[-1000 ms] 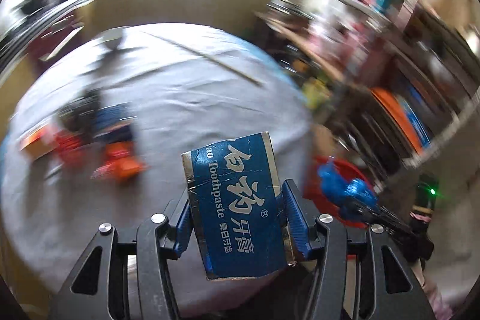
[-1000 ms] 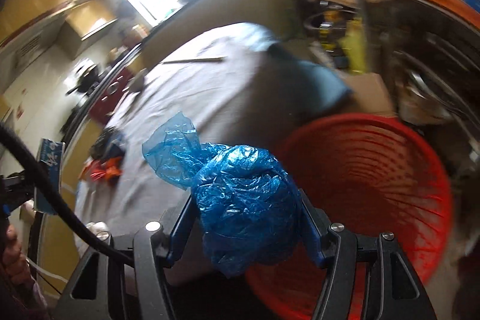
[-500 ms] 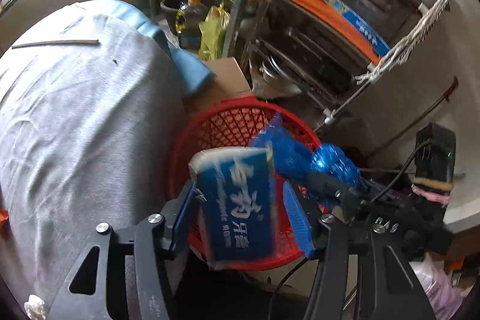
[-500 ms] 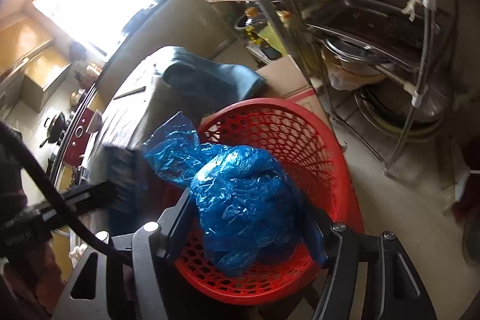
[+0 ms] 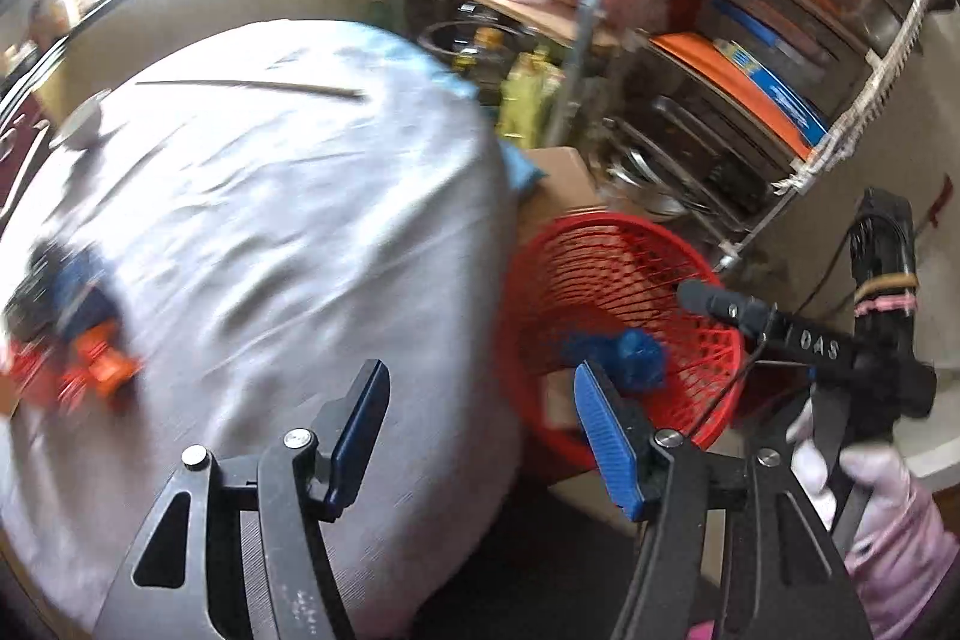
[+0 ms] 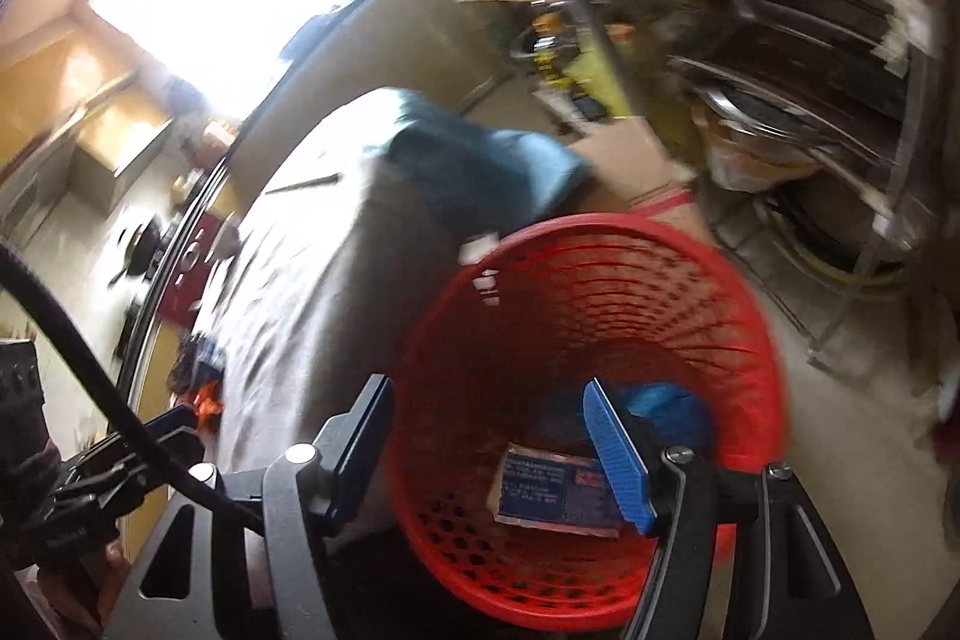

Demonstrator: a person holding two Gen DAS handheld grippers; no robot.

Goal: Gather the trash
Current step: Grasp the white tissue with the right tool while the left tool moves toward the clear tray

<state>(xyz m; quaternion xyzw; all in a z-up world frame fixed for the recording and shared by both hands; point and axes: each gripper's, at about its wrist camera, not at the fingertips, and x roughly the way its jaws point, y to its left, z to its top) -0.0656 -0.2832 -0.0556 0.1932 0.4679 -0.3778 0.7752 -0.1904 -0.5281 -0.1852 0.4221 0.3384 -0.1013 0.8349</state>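
Your left tool (image 5: 477, 430) is opening, nothing between its blue pads, over the edge of the grey cloth-covered worktop (image 5: 270, 232) at lower centre. Your right tool (image 6: 489, 445) is standing apart and empty, pointing into the red plastic mesh basket (image 6: 600, 292) at lower right of its view. The crumpled blue plastic bag (image 6: 666, 400) and the blue rectangular toothpaste carton (image 6: 552, 490) are lying on the basket floor. Orange and blue scraps (image 5: 90, 358) are sitting blurred at the worktop's left edge.
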